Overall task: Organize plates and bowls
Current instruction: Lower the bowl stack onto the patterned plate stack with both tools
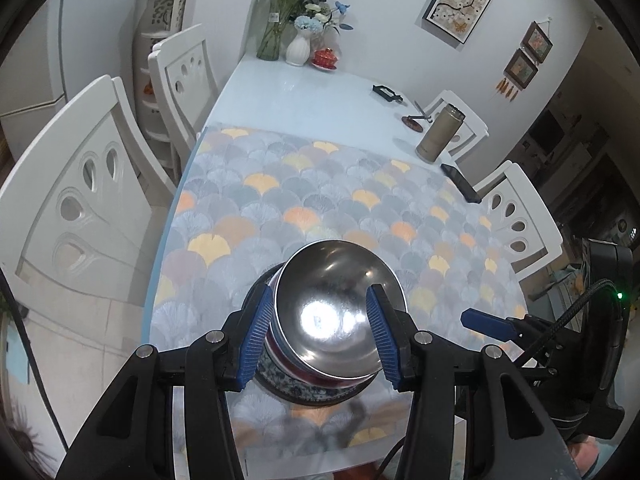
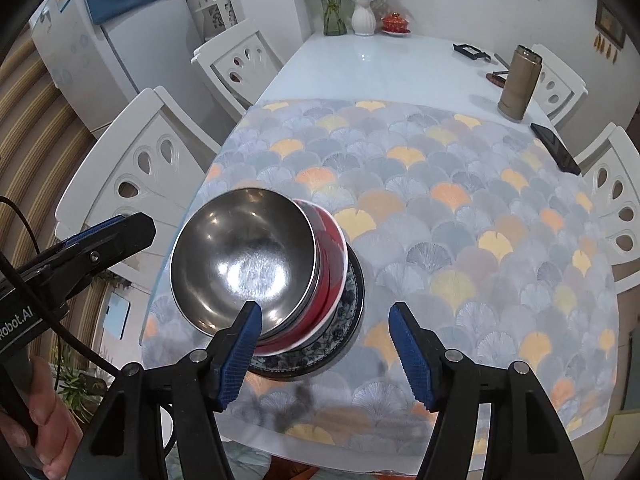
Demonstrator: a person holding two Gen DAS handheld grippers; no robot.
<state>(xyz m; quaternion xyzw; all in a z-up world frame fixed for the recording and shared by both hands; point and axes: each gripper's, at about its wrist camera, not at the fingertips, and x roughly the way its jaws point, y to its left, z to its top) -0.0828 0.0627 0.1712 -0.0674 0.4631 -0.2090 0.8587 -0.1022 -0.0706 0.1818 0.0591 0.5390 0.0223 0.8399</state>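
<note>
On fan-patterned tablecloth (image 1: 320, 184), the shiny steel bowl (image 1: 332, 300) crowns the red-and-white bowl (image 2: 334, 252) and blue-patterned plate (image 2: 352, 300) between the left gripper (image 1: 320, 330)'s spread fingers, apparently stacking's final step; both it and the open-fingered right gripper (image 2: 326, 350) beside should next withdraw gently.

A tan cylindrical flask (image 2: 516, 82) stands beside a black phone (image 2: 555, 147) (on the fan-patterned mat's edge (image 2: 400, 168)); white ribbed vase (image 2: 363, 18) farther back.

Steel bowl (image 1: 332, 304) tilted atop red bowl (image 2: 328, 264) on patterned plate (image 2: 344, 320).

Silver bowl (image 2: 244, 256), red bowl (image 2: 330, 248), blue-white floral plate (image 2: 348, 312).
</note>
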